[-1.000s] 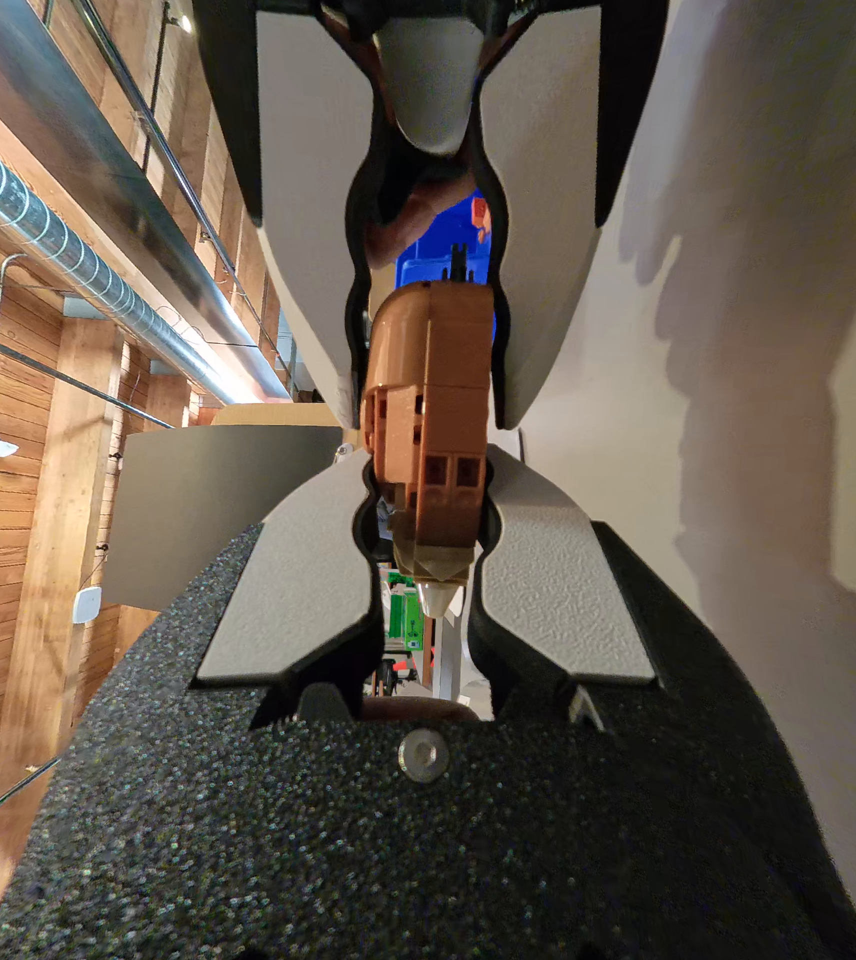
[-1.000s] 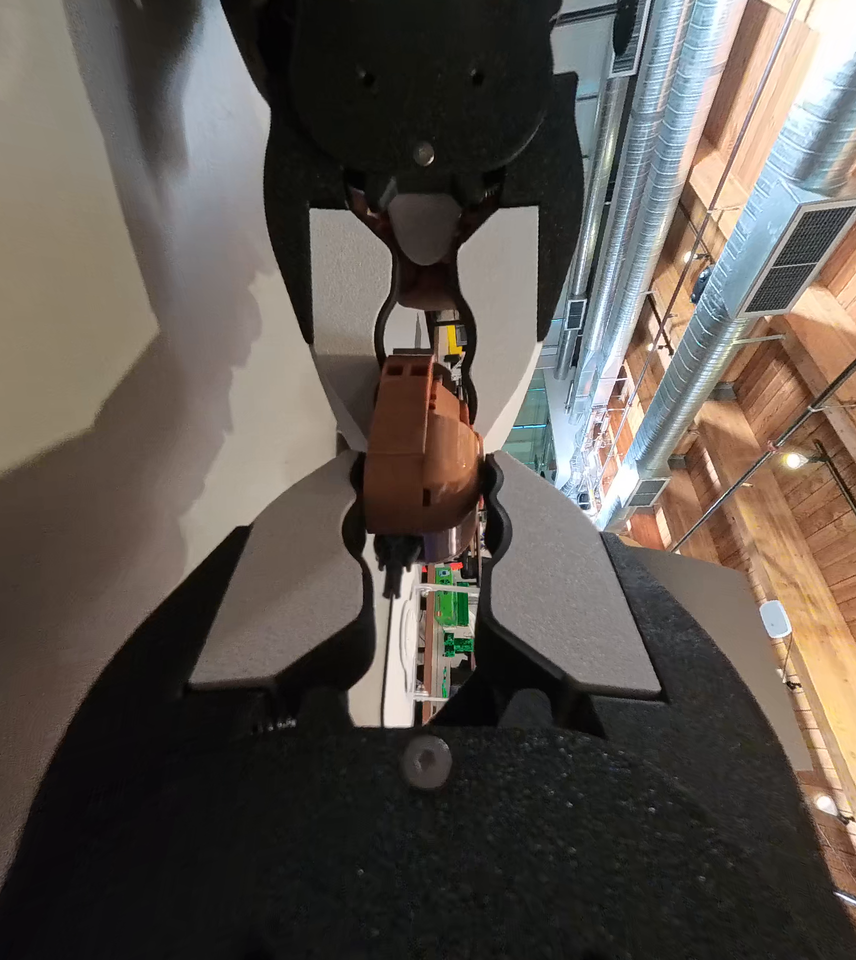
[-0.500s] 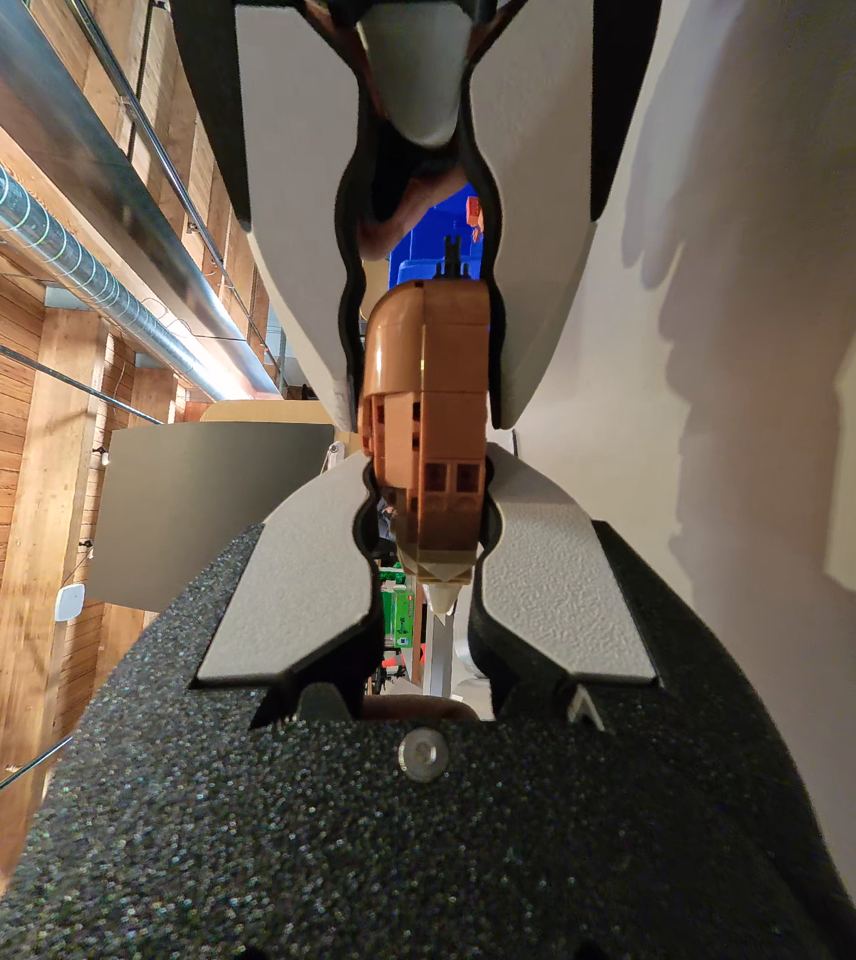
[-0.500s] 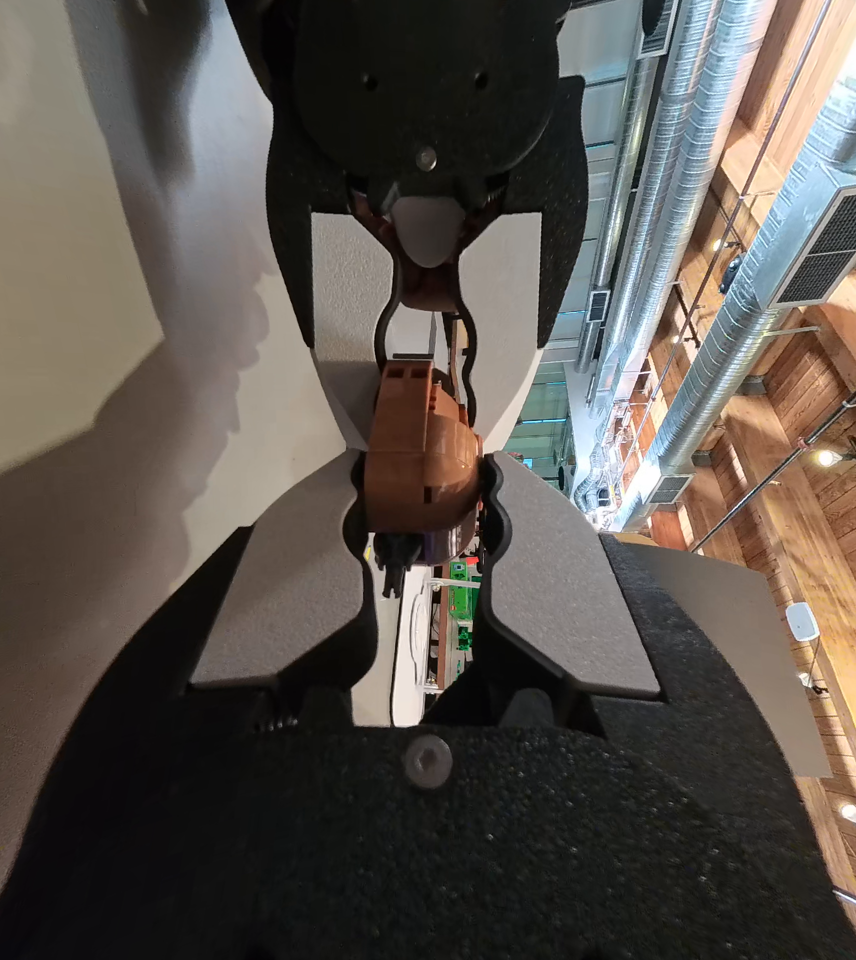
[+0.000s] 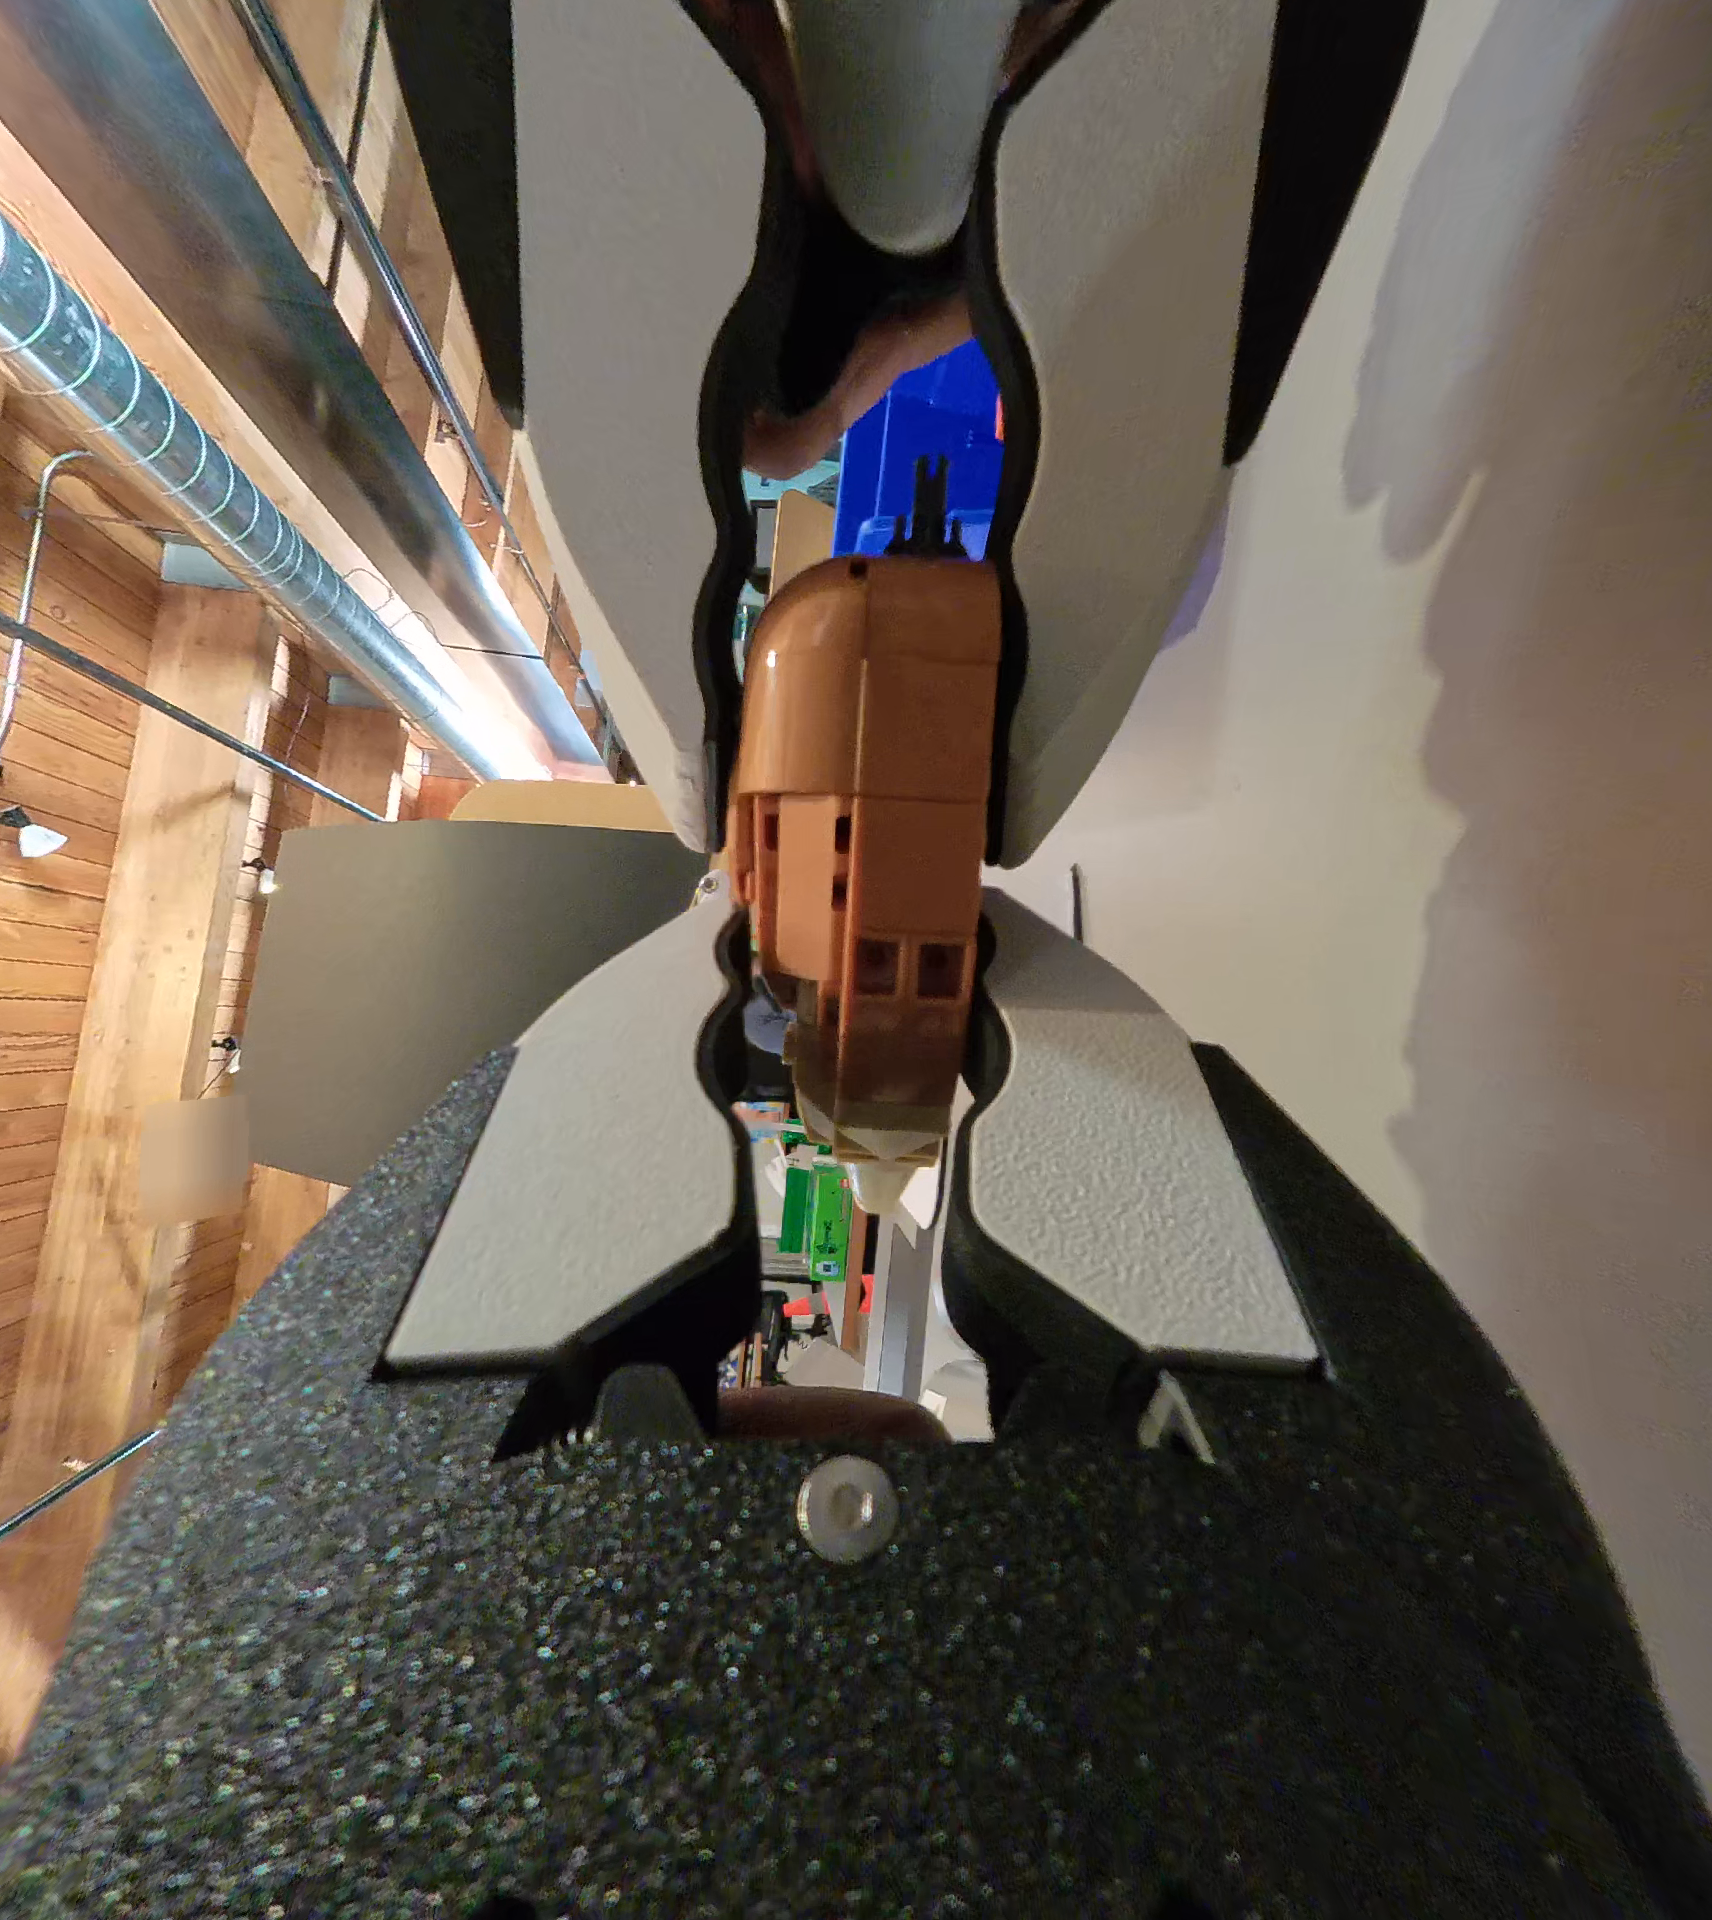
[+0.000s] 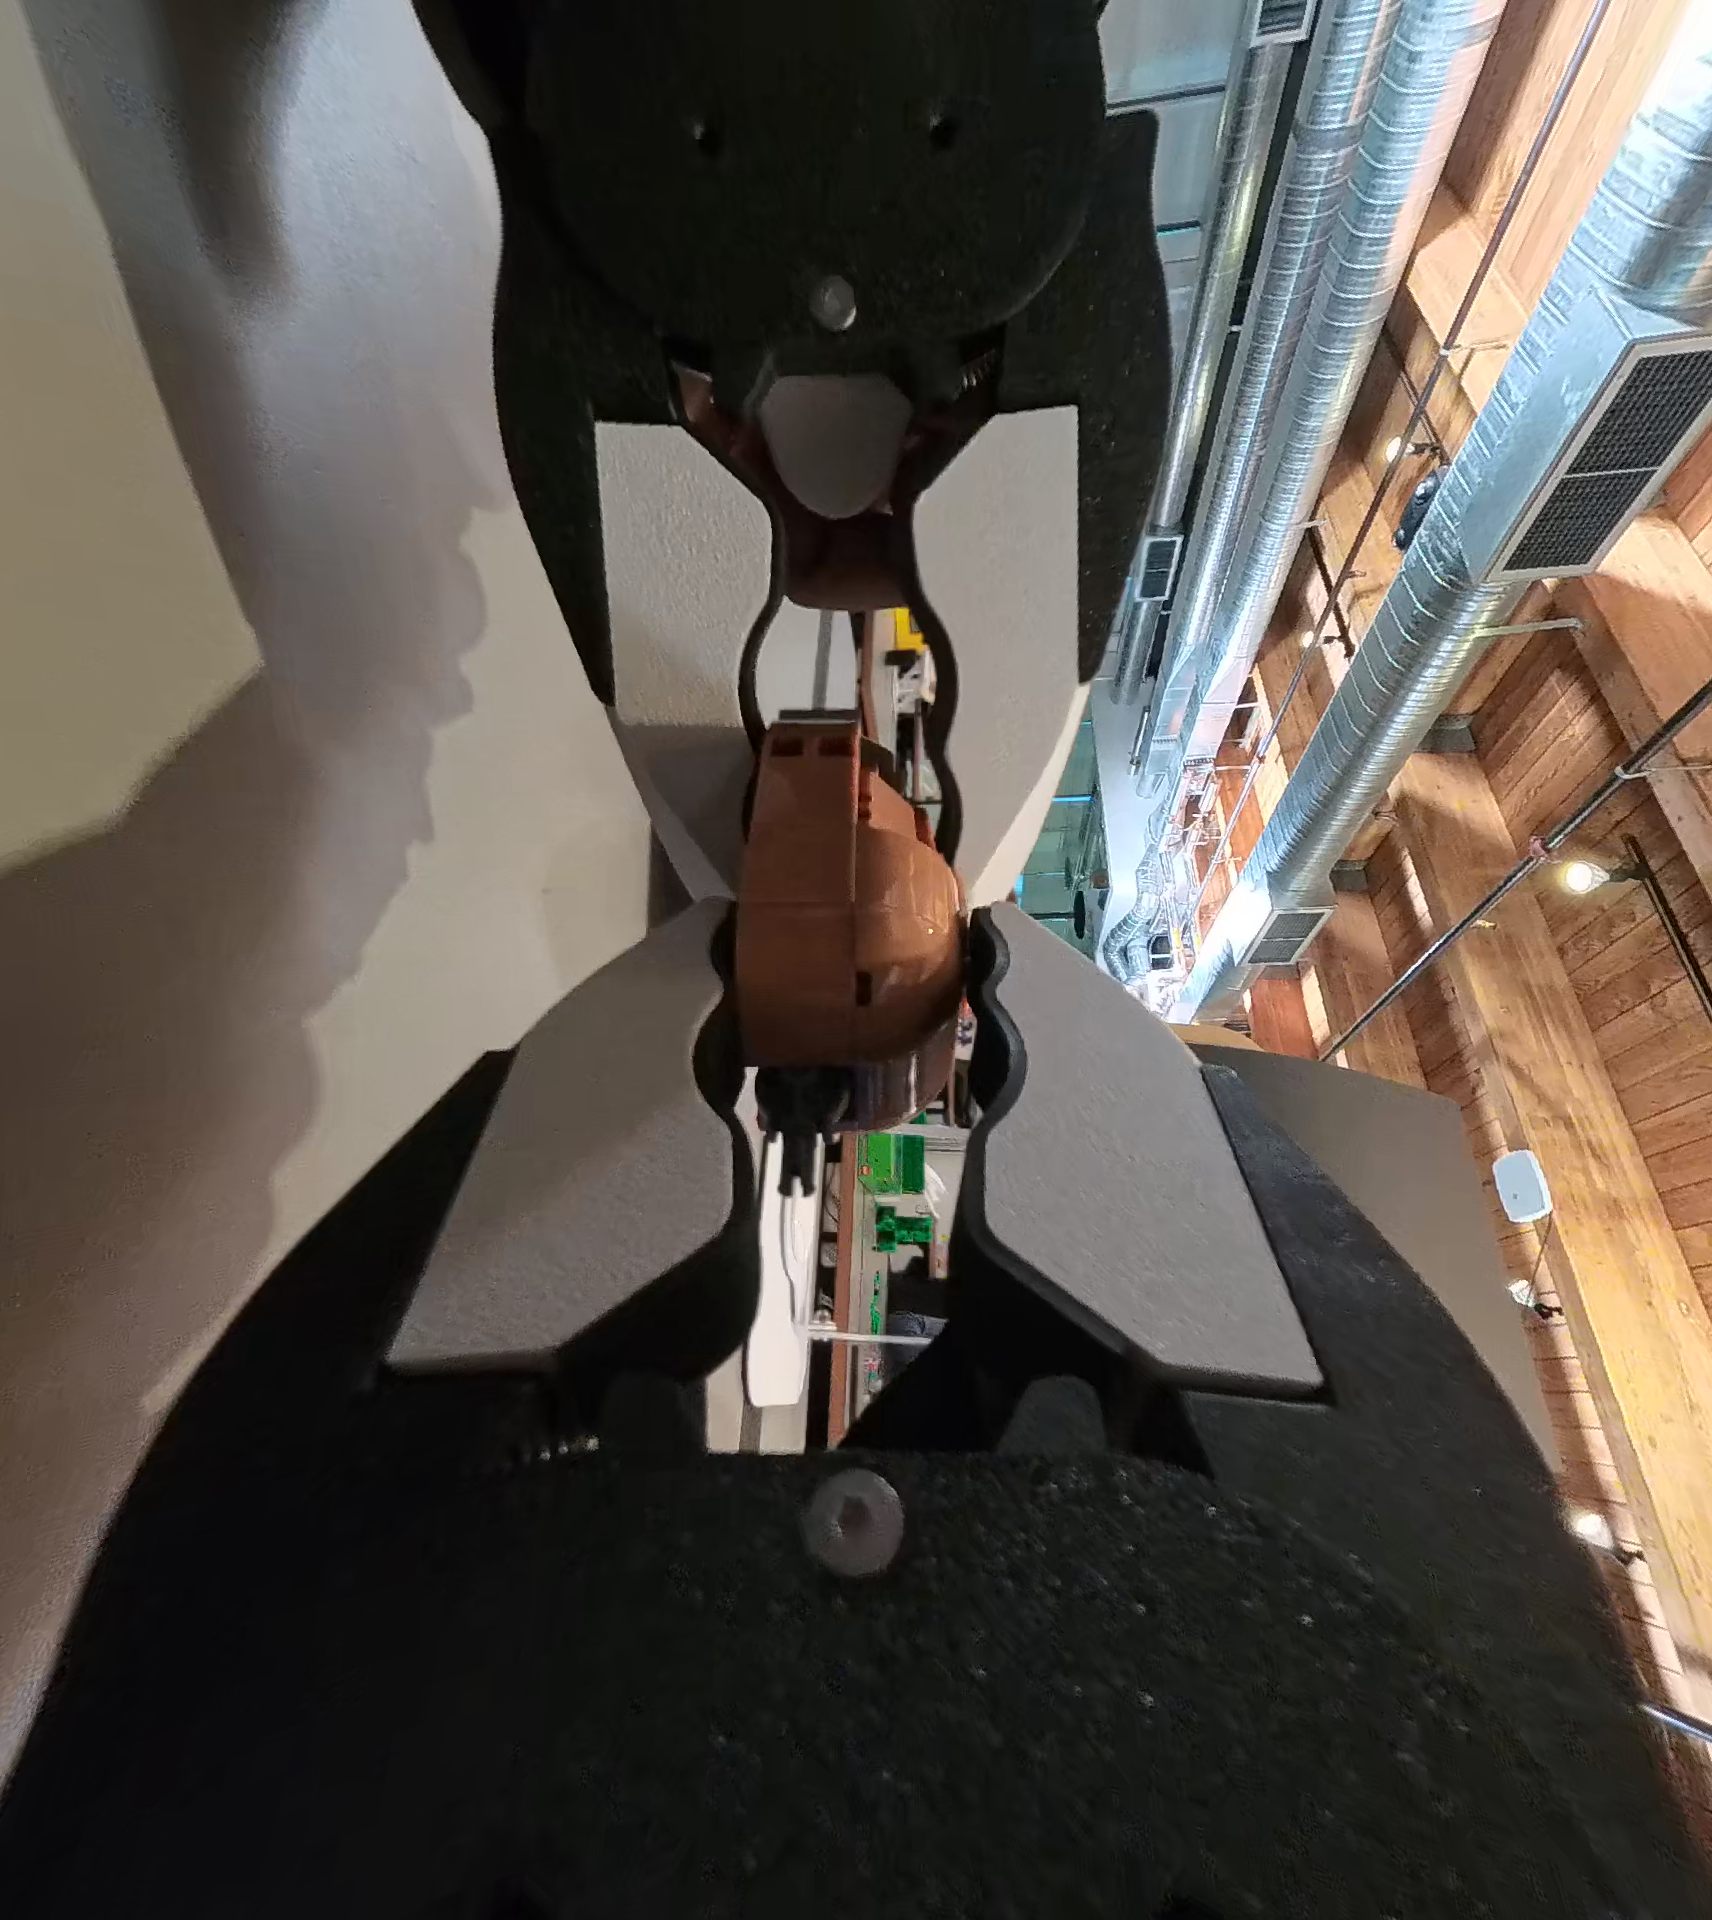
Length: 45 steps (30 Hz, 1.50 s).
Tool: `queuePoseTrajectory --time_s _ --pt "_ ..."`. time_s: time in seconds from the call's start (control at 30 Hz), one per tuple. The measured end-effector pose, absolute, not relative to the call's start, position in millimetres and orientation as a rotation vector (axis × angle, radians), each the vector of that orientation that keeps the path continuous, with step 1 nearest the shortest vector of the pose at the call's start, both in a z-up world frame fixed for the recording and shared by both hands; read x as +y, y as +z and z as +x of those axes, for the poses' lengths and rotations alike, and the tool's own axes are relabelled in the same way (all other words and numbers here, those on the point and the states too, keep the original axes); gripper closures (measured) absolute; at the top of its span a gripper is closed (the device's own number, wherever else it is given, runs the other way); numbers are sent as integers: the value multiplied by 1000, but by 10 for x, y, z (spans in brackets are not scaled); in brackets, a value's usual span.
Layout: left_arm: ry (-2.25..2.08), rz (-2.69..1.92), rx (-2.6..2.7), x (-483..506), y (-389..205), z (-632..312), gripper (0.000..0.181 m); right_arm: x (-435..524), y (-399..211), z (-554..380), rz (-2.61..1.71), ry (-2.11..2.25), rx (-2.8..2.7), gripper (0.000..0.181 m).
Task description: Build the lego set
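A brown lego assembly (image 5: 862,727) with a rounded side is held in the air between both grippers, which face each other tip to tip. My left gripper (image 5: 857,997) is shut on its end with the tan and white tip (image 5: 878,1153). My right gripper (image 6: 847,966) is shut on the rounded end (image 6: 831,904), where a small black pin piece (image 6: 800,1101) sticks out. The right gripper also shows at the top of the left wrist view (image 5: 852,831), and the left gripper at the top of the right wrist view (image 6: 847,831).
A white wall (image 5: 1454,727) fills one side of both views. Wooden walls and silver ducts (image 6: 1403,675) fill the other. A grey panel (image 5: 457,987) stands behind. A blue bin (image 5: 925,436) and a hand (image 5: 810,416) show past the right gripper. My two grippers' fingertips are within a few centimetres of each other.
Both grippers keep their hold on the assembly. The pair has shifted slightly against the background, with the ducts and panel sliding a little in both views.
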<state>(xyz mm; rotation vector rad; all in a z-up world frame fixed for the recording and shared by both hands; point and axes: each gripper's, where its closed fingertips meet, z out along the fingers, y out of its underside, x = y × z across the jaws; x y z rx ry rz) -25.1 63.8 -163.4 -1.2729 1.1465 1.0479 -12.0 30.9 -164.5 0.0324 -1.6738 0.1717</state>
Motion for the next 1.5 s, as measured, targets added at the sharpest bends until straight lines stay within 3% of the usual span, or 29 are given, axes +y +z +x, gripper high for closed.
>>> queuePoseTrajectory --time_s 0.37,0.53,0.9,1.5 --pt "1073 -1251 1116 647 -1588 -264 135 319 -1629 -122 21 164 -1672 141" --pt "1084 -1236 1138 637 -1600 -247 142 309 -1609 -114 25 180 -1667 141" --pt "1140 -1150 1167 612 -1553 -193 136 272 -1587 -106 25 195 -1666 141" --pt "1092 -1163 1199 582 -1529 -176 143 226 -1526 -95 48 190 -1636 141"
